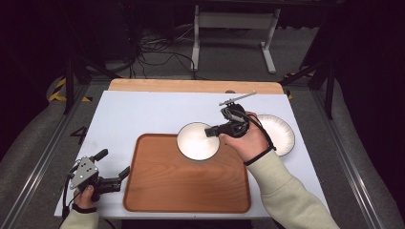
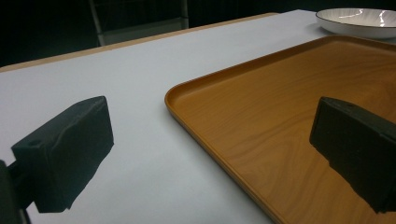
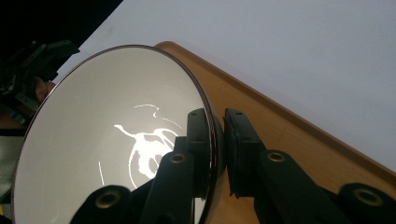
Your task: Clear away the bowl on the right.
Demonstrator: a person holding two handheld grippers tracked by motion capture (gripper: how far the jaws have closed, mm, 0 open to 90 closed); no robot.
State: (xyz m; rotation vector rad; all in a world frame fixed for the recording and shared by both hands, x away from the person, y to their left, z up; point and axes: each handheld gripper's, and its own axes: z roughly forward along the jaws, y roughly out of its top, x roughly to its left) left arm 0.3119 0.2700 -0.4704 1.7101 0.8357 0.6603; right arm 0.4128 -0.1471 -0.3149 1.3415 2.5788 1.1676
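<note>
A white bowl (image 1: 197,140) is being held by its rim in the right gripper (image 1: 213,131), whose jaws are pinched shut on the wall, one inside and one outside, so it can be carried over the wooden tray's (image 1: 186,191) far edge. The left gripper (image 1: 114,167) is being kept wide open and empty beside the tray on the desk (image 1: 143,114). A plate (image 1: 282,133) is partly hidden behind the right hand (image 1: 243,140). Whether the bowl's base is touching the tray cannot be told.

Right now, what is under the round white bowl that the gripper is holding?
Under the round white bowl, pinched at its rim by the right gripper, lies the brown wooden tray. The bowl covers the tray's far corner.
</note>
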